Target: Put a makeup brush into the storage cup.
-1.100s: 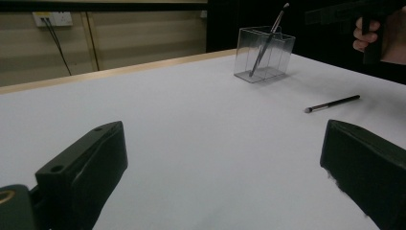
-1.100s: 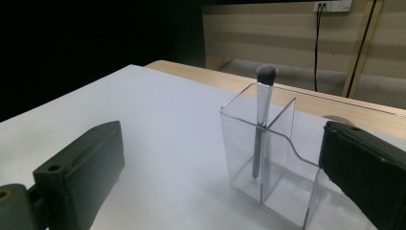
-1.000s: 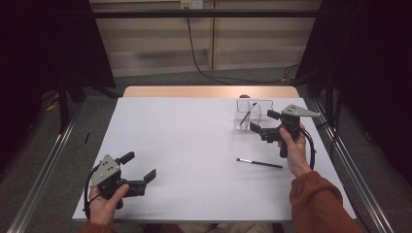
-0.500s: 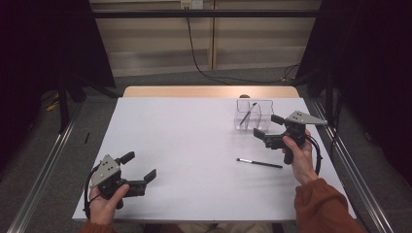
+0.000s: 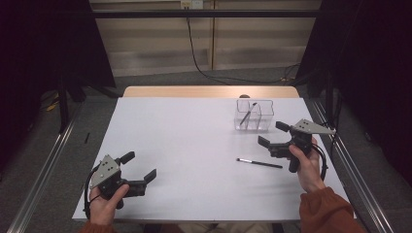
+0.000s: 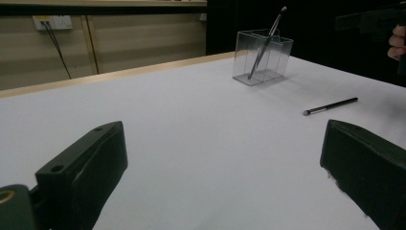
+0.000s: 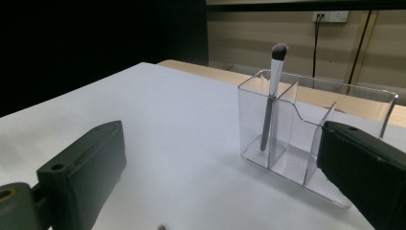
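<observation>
A clear divided organizer (image 5: 262,117) stands at the back right of the white table (image 5: 194,145), and a makeup brush (image 5: 248,114) leans upright in its left compartment. A second, black-handled brush (image 5: 260,163) lies flat on the table in front of it. My right gripper (image 5: 272,134) hovers open just right of this loose brush, with nothing between its jaws. It faces the organizer (image 7: 306,139) and the standing brush (image 7: 270,96). My left gripper (image 5: 139,166) is open and empty near the front left edge. From there the organizer (image 6: 262,56) and the loose brush (image 6: 330,106) lie far ahead.
A wooden strip (image 5: 209,91) runs along the table's far edge, with a wall and a hanging cable (image 5: 194,43) behind it. Metal rails (image 5: 350,165) flank the table on both sides. The person's orange sleeve (image 5: 325,213) rests at the front right corner.
My right gripper has drawn back from the organizer toward the near edge and a little right, still open. The left gripper has stayed put.
</observation>
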Motion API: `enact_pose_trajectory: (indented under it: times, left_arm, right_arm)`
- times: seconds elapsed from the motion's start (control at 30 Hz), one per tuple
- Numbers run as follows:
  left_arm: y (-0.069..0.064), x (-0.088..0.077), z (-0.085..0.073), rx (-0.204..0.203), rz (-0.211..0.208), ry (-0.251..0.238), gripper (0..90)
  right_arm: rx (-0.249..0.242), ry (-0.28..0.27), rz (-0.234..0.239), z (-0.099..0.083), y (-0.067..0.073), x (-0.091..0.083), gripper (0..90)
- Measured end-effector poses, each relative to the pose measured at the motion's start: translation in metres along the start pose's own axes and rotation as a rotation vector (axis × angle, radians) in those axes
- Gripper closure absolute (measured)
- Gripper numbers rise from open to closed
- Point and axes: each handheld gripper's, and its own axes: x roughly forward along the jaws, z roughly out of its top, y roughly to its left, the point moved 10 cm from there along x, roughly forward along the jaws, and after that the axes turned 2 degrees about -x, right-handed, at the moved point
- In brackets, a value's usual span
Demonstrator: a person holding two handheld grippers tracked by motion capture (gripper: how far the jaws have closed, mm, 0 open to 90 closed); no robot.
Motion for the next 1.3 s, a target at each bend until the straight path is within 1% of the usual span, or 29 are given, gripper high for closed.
enact_pose_trajectory:
  times: [0.07,0.1,0.13,0.2,0.27,0.33,0.43,0.63,0.8,0.83,0.9,0.97,1.03,1.07,1.1,1.17,1.3]
  left_arm:
    - [-0.002,0.000,0.001,-0.015,-0.014,-0.005,2.2]
    - [-0.001,0.000,0.000,-0.006,-0.002,-0.003,2.2]
    - [0.000,0.000,0.000,0.008,0.005,0.002,2.2]
    - [-0.002,0.001,0.000,0.006,0.003,0.002,2.2]
    - [-0.001,0.001,-0.001,0.021,0.008,0.009,2.1]
    - [0.000,0.001,-0.001,0.023,0.009,0.009,2.2]
    - [0.000,0.000,-0.002,0.007,0.009,0.008,2.1]
    - [0.001,-0.002,0.000,0.008,0.009,0.002,2.1]
    - [0.002,-0.004,0.000,-0.004,0.012,-0.009,2.3]
    - [0.002,-0.004,0.000,-0.007,0.016,-0.012,2.3]
    - [0.002,-0.006,0.000,-0.003,0.015,-0.011,2.3]
    - [0.002,-0.007,0.000,-0.010,0.017,-0.014,2.3]
    - [0.001,-0.009,0.002,-0.009,0.021,-0.024,2.2]
    - [0.000,-0.010,0.002,-0.004,0.021,-0.024,2.2]
    - [0.000,-0.011,0.001,-0.007,0.020,-0.022,2.2]
    - [-0.001,-0.013,0.001,0.000,0.018,-0.020,2.2]
    - [-0.001,-0.016,-0.001,-0.009,0.021,-0.022,2.2]
  right_arm:
    - [-0.001,-0.005,-0.004,-0.002,0.002,-0.005,2.4]
    - [0.007,-0.005,-0.002,-0.005,0.004,-0.009,2.4]
    - [0.007,-0.005,-0.002,-0.005,0.004,-0.009,2.4]
    - [0.015,0.006,0.006,-0.008,0.006,-0.013,2.4]
    - [0.012,-0.001,0.004,-0.009,0.006,-0.017,2.4]
    - [0.011,0.005,-0.002,-0.012,0.007,-0.021,2.5]
    - [0.015,0.006,-0.006,-0.015,0.007,-0.026,2.5]
    - [0.010,0.009,-0.015,-0.021,0.009,-0.037,2.6]
    - [0.021,-0.005,-0.028,-0.028,0.011,-0.055,2.6]
    - [0.026,-0.001,-0.037,-0.031,0.011,-0.060,2.3]
    - [0.028,-0.001,-0.040,-0.033,0.011,-0.062,2.1]
    - [0.028,0.004,-0.041,-0.037,0.013,-0.066,2.0]
    - [0.031,0.011,-0.040,-0.044,0.016,-0.072,1.9]
    - [0.031,0.011,-0.040,-0.044,0.016,-0.072,1.9]
    - [0.031,0.012,-0.038,-0.046,0.018,-0.075,1.6]
    - [0.027,0.014,-0.060,-0.050,0.018,-0.081,1.6]
    - [0.027,0.008,-0.081,-0.052,0.020,-0.090,1.6]
